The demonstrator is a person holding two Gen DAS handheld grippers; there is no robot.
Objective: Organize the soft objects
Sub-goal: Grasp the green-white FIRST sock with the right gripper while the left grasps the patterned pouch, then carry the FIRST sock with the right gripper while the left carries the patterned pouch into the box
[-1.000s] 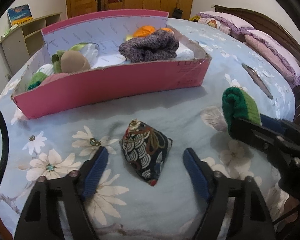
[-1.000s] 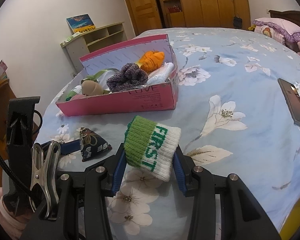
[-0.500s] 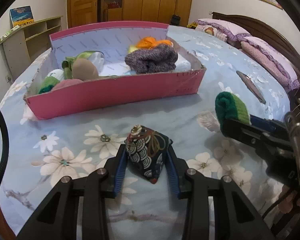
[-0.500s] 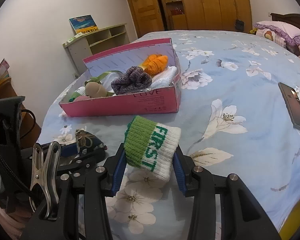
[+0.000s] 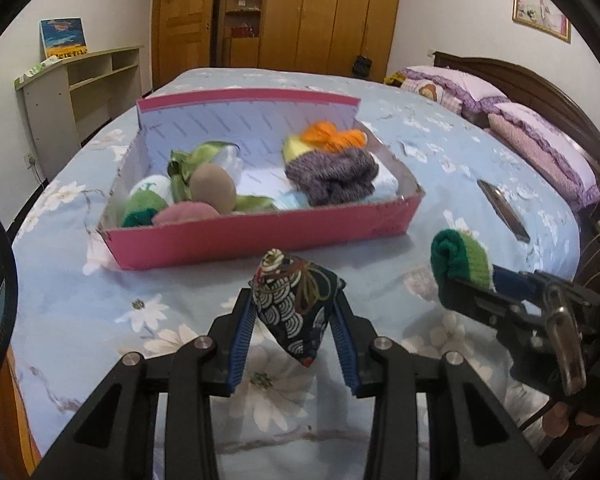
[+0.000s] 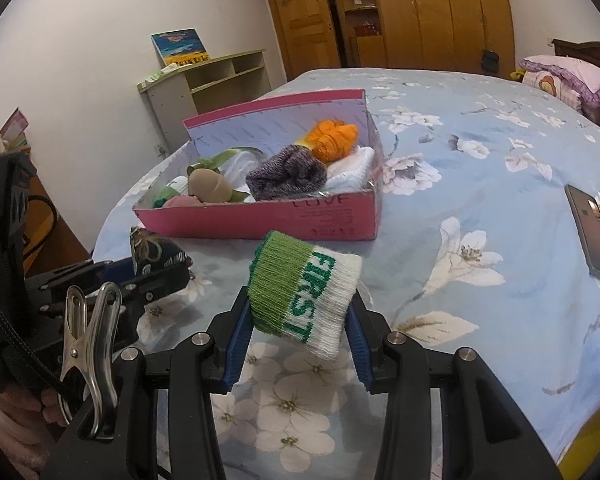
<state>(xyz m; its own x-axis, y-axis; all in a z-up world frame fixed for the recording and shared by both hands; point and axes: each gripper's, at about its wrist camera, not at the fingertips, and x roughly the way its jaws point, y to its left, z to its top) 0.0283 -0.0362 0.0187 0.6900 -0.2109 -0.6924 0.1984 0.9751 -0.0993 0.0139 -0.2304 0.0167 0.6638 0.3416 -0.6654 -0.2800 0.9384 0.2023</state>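
a second ago my left tongs (image 5: 296,312) stood wide around the patterned pouch (image 5: 298,304) on the bed (image 5: 80,312); now they pinch it and it hangs lifted, so it can go to the pink box (image 5: 260,236) just ahead. my right tongs (image 6: 300,320) grip the rolled sock (image 6: 302,292), held up short of the box's near wall.

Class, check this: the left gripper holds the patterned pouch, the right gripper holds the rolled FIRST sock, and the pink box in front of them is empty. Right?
Not quite. The pink box is not empty: the left wrist view shows rolled socks and other soft items inside. The left gripper does hold the patterned pouch, and the right gripper the FIRST sock.
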